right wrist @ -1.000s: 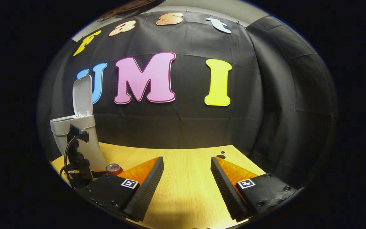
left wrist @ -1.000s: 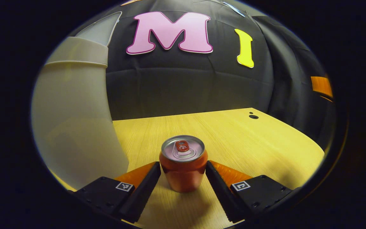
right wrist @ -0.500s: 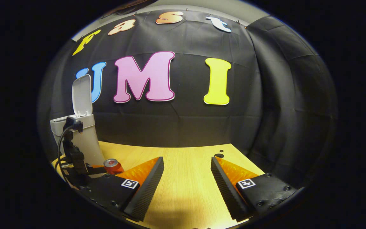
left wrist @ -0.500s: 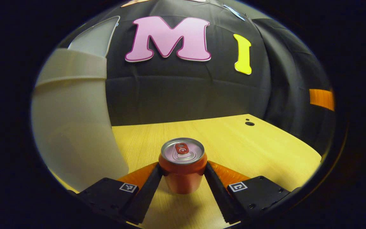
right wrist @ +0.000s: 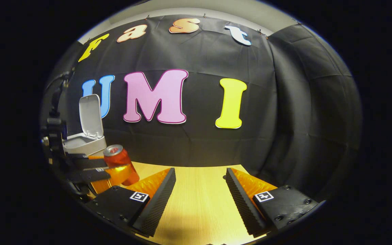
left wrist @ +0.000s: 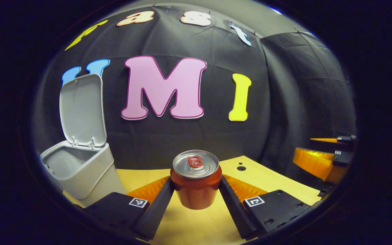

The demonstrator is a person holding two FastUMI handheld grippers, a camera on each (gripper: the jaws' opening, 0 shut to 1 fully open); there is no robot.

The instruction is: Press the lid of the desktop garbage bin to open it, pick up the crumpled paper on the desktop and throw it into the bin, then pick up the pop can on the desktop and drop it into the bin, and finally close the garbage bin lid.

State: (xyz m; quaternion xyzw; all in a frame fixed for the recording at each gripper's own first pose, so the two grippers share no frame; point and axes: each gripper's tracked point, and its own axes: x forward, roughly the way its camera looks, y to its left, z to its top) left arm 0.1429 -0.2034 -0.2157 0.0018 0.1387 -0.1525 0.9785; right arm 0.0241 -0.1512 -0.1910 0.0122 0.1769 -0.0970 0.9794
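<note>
Garbage bin (left wrist: 80,170): grey, upright on the wooden surface (left wrist: 196,228), at 9 o'clock in the left gripper view; lid (left wrist: 82,109) raised and standing upright behind the mouth. Interior partly visible; contents cannot be told.

Pop can (left wrist: 196,180): red, upright, silver top showing, clamped between both fingers of the left tool (left wrist: 196,190), clear of the surface, just beside the bin at 3 o'clock from it.

Right tool (right wrist: 200,190): fingers spread apart, gripping nothing, above bare surface; seen at 3 o'clock in the left gripper view.
</note>
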